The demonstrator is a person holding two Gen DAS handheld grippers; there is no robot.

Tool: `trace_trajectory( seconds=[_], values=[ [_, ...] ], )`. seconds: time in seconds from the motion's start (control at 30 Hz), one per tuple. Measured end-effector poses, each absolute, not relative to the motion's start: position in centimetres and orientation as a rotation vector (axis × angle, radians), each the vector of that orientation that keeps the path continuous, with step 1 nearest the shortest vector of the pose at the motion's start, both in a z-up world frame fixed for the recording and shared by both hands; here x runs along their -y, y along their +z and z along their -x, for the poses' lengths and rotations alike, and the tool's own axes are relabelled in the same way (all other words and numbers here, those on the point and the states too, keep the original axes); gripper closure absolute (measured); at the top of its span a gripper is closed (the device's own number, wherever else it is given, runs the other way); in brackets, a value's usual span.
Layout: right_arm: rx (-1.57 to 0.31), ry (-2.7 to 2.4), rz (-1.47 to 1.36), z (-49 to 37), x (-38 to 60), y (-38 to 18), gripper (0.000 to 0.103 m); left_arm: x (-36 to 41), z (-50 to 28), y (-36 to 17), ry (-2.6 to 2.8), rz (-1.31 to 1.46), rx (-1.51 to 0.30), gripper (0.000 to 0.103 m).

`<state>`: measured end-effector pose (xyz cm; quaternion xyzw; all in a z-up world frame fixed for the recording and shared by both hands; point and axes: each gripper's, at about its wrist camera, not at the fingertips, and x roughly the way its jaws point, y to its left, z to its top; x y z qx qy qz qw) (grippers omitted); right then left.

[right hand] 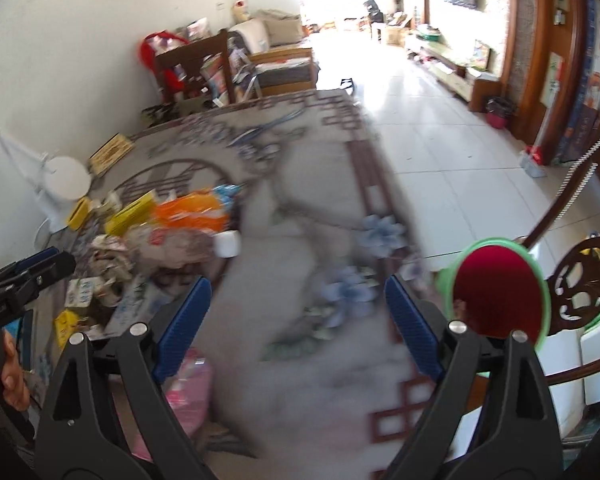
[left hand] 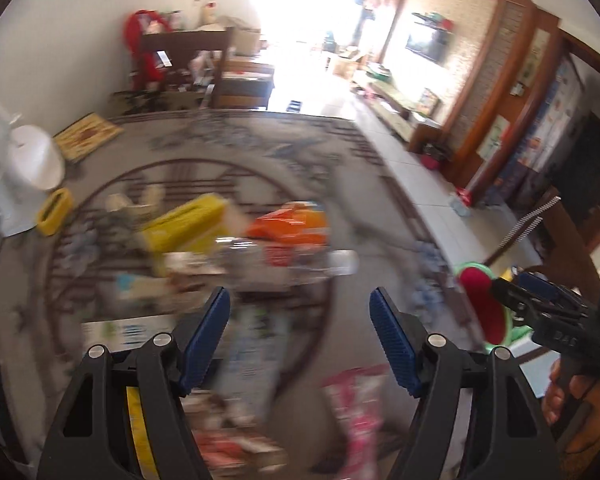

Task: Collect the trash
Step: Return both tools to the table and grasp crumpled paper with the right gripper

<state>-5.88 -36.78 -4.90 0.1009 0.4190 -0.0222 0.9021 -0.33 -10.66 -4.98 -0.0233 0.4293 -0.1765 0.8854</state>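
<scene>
Well apart stand the blue pads of the left gripper (left hand: 300, 316), with nothing clamped between them; it hangs over the trash pile (left hand: 236, 248) on the patterned tablecloth (left hand: 228, 148). Just beyond its fingertips lie an orange wrapper (left hand: 290, 226) and a yellow box (left hand: 188, 222), both blurred; a pink packet (left hand: 356, 404) lies nearer, beside the right-hand finger. To the right of the pile, the right gripper (right hand: 298, 312) also has its pads spread wide and holds nothing, over bare cloth with blue flowers (right hand: 380, 232). From there the pile (right hand: 160, 236) sits to the left, well clear of its fingers. A green bin with a red liner (right hand: 496, 288) stands on the far side of the right gripper from the pile, at the table's edge, beside a carved wooden chair (right hand: 584, 280)
</scene>
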Motion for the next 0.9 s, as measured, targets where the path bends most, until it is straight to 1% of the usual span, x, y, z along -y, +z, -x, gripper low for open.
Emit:
trace_trajectory(
  seconds=[0.17, 0.3, 0.5, 0.7, 0.73, 0.77, 0.8, 0.87, 0.9],
  values=[
    [-0.953, 0.060, -0.250, 3.3, 30.4, -6.9, 0.016, 2.9, -1.6, -6.6, -0.263, 0.002, -0.918, 0.034],
    [-0.972, 0.170, -0.235, 0.5, 24.9, -7.6, 0.016, -1.4, -2.7, -8.5, -0.211, -0.066, -0.945, 0.034],
    [-1.011, 0.280, -0.110, -4.8, 18.0, -8.2, 0.016, -4.7, -2.7, -9.6, -0.211, -0.082, -0.954, 0.034],
    [-1.113, 0.306, 0.009, -9.0, 12.9, -11.6, 0.016, -6.5, -2.6, -9.3, -0.241, -0.175, -0.894, 0.034],
    [-1.129, 0.309, 0.016, -9.4, 12.5, -12.3, 0.025, -6.6, -2.7, -9.1, -0.250, -0.198, -0.878, 0.033],
    [-1.139, 0.313, 0.016, -9.7, 12.3, -12.7, 0.043, -6.7, -2.8, -9.0, -0.257, -0.225, -0.861, 0.033],
    [-1.147, 0.328, 0.004, -9.8, 12.2, -13.1, 0.045, -6.7, -3.0, -8.8, -0.267, -0.254, -0.842, 0.033],
    [-1.144, 0.335, -0.020, -9.9, 12.3, -13.1, 0.059, -6.6, -3.5, -8.4, -0.302, -0.306, -0.807, 0.033],
    [-1.135, 0.335, -0.018, -9.7, 12.3, -12.8, 0.061, -6.4, -3.8, -8.2, -0.334, -0.326, -0.796, 0.033]
  ],
)
